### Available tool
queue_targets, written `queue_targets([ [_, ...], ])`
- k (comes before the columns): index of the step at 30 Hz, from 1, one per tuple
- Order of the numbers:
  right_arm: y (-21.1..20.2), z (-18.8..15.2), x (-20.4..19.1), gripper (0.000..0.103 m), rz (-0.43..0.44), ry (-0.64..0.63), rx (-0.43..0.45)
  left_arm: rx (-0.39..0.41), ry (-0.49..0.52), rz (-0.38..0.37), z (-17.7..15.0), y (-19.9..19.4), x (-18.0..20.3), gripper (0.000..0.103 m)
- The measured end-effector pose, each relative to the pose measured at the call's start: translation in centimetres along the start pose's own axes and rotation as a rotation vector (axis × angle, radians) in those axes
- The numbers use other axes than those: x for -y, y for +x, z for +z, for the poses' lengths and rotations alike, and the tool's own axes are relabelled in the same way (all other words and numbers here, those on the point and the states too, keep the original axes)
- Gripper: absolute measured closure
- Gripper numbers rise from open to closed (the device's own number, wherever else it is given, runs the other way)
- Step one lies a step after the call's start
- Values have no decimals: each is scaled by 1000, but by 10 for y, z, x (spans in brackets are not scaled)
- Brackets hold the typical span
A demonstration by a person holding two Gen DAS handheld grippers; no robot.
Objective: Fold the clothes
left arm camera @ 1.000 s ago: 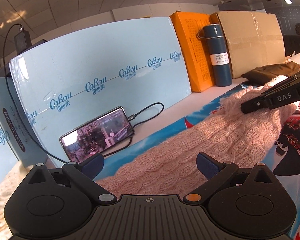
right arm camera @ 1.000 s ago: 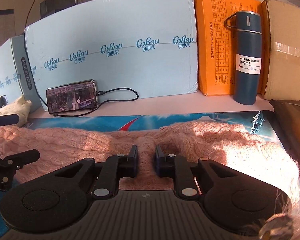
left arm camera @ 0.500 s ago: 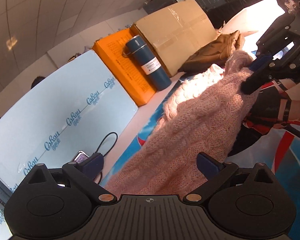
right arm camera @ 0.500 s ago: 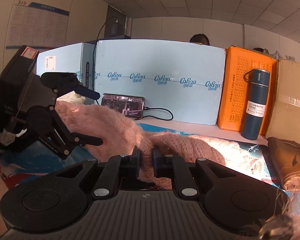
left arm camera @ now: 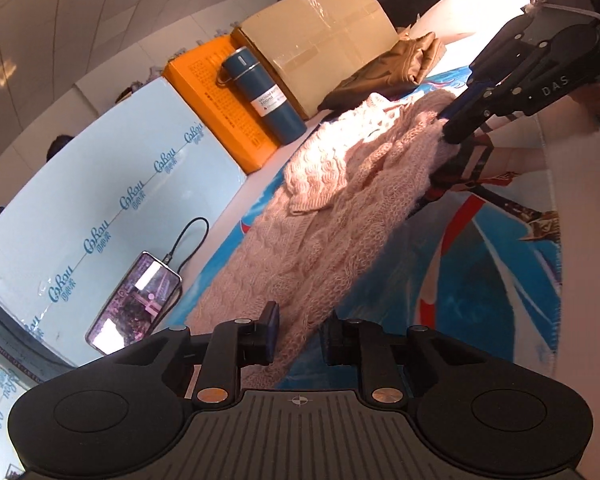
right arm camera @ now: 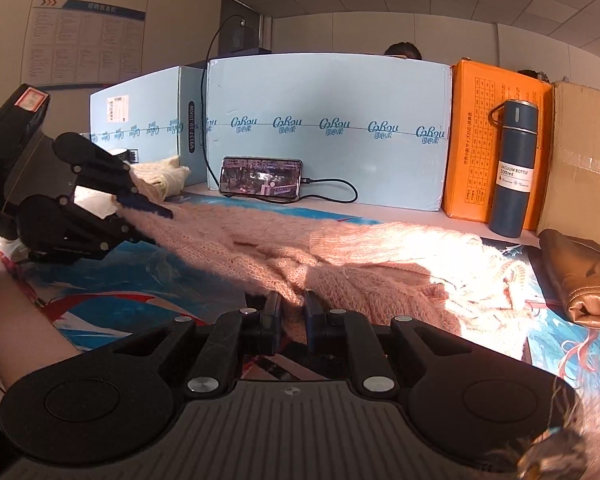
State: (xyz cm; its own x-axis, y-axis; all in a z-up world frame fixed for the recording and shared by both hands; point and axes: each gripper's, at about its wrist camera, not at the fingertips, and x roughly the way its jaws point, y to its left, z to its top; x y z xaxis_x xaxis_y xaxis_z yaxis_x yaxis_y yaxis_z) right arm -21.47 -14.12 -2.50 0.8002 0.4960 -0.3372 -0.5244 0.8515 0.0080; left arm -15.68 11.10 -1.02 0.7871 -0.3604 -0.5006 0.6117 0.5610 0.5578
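A pink knitted sweater (left arm camera: pixel 340 208) lies stretched across the printed mat (left arm camera: pixel 480 280), partly folded over itself, with sun on its far end (right arm camera: pixel 400 248). In the left wrist view my left gripper (left arm camera: pixel 300 328) has its jaws closing on the near edge of the sweater, and the knit sits between the pads. The right wrist view shows that left gripper (right arm camera: pixel 152 204) at the left, pinching the sweater's raised end. My right gripper (right arm camera: pixel 293 308) is shut on a bunched edge of the sweater. It also shows at the upper right as the right gripper (left arm camera: pixel 448 128), gripping the knit.
A phone (right arm camera: pixel 260 180) with a cable leans on light blue boards (right arm camera: pixel 320 120) at the back. An orange box (right arm camera: pixel 472 140), a blue vacuum bottle (right arm camera: pixel 514 168) and a cardboard box (right arm camera: pixel 580 160) stand to the right. A brown garment (right arm camera: pixel 580 272) lies at the right, a cream knit (right arm camera: pixel 160 178) at the left.
My left gripper's jaws went from wide open to closed on the sweater's edge, and its view rolled. The right gripper drew back with the sweater, which is now stretched between both grippers.
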Motion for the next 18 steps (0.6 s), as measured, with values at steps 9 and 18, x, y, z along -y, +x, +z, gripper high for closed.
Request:
queue_targets([
  [9,-20,-4,5,44,71,92,34,87,-229,-41,-28,-46,7,76],
  [18,-36,0,50,23,-189,386,153,149,-923,449,-81,-72,-79,20],
])
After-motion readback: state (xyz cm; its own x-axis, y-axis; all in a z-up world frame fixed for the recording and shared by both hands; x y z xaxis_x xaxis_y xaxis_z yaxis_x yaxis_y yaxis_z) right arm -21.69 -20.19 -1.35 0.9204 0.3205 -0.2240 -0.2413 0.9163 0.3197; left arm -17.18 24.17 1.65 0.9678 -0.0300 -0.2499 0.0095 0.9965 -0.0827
